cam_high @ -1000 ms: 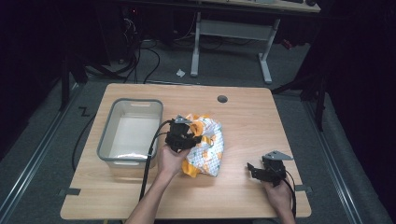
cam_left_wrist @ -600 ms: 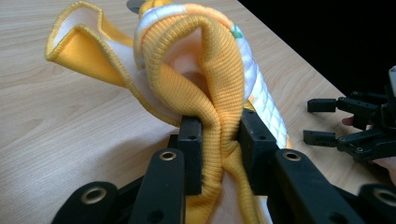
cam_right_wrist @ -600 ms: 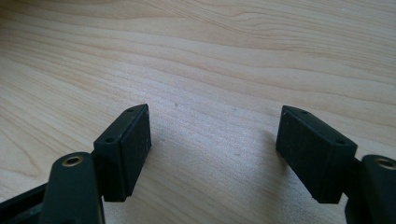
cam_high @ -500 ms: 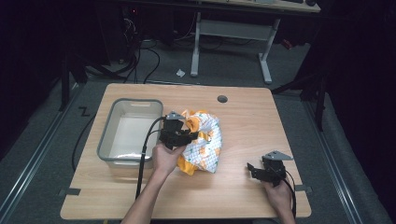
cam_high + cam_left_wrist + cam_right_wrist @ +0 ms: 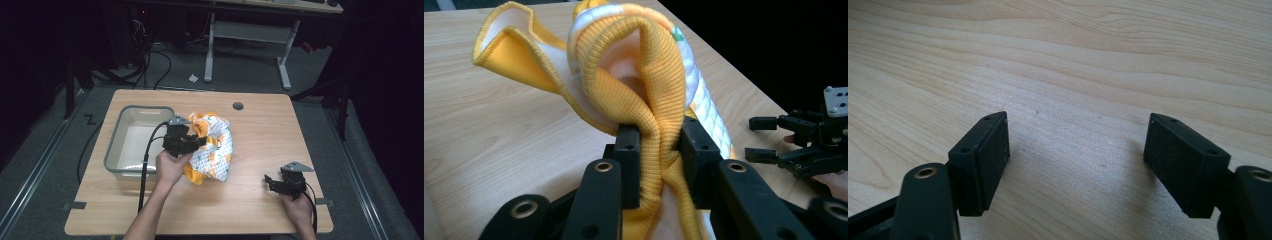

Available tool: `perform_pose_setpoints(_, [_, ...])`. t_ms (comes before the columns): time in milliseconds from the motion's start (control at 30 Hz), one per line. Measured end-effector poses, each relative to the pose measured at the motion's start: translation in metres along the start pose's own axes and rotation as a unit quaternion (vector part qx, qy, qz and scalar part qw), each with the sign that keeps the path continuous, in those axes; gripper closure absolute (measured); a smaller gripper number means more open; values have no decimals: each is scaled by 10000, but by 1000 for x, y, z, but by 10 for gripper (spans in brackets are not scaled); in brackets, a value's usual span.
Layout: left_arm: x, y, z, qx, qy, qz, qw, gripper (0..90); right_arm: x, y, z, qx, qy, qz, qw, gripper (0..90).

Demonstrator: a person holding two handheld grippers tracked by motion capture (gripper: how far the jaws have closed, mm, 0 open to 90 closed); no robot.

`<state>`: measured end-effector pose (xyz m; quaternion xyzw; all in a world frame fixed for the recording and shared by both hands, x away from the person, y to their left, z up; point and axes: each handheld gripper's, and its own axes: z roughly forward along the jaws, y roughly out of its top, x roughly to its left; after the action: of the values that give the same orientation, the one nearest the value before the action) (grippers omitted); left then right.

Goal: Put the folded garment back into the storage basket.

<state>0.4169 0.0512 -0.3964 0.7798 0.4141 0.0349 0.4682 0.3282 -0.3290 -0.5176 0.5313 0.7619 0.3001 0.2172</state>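
The left gripper was squeezed tight on the cloth, w/ a thick fold of its yellow ribbed edge pinched between both jaws, as the left gripper view showed. That fold was prob. picked because it's fat & easy to hold, so the rest of the cloth could hang from it w/o slipping. The cloth, white w/ orange shapes & a yellow trim, sat bunched near the middle of the table, at about 3 o'clock from the grey bin & just beside its rim. The bin looked bare inside, so the cloth was likely meant to go in there; holding it by one edge right next to the bin made that a short lift over the wall. The right gripper was well apart, at about 4 o'clock from the cloth, near the table's front edge. Its jaws stood wide open w/ nothing between them, just bare wood under them in the right gripper view. It was prob. parked there to stay out of the way, open & ready to help if the cloth drooped or caught on the rim. The cloth's loose end could drag on the bin wall, so a high lift seemed wise.
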Motion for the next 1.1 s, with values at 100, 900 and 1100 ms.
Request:
perform_pose_setpoints(100, [3,0,-4,-27,44,-20,10000,733,0,0,0,-3,5,-11,10000,268])
perform_pose_setpoints(900, [21,10,-34,-225,196,-180,9994,734,0,0,0,-4,-2,0,10000,267])
perform_pose_setpoints(1100, [23,13,-42,-265,414,-80,9988,734,0,0,0,-5,-3,0,10000,268])
